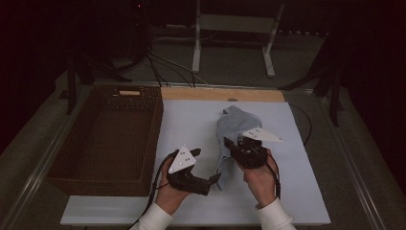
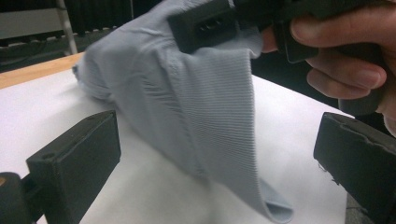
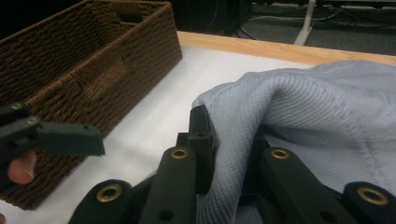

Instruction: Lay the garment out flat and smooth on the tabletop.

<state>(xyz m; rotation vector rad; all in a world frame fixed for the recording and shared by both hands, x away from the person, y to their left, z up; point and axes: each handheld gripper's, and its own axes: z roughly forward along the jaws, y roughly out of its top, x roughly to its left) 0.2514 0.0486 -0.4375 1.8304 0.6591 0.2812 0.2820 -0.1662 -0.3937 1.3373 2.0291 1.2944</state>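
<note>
A light blue ribbed garment (image 1: 238, 122) lies bunched on the white board (image 1: 191, 120). My right gripper (image 1: 231, 145) is shut on a fold of its near edge and lifts that edge a little. The right gripper view shows the cloth (image 3: 308, 107) pinched between the closed jaws of my right gripper (image 3: 229, 144). My left gripper (image 1: 214, 178) stands open just left of the hanging corner. In the left gripper view the garment (image 2: 205, 116) drapes down from the right gripper (image 2: 210, 23) to the board, ahead of the wide-apart jaws of my left gripper (image 2: 215, 168), which do not touch it.
A dark brown wicker basket (image 1: 154, 129) stands on the left, its long side against the board, and appears again in the right gripper view (image 3: 93, 60). A wooden strip (image 1: 222, 94) borders the board's far edge. Cables and a white stand (image 1: 234, 28) lie beyond the table.
</note>
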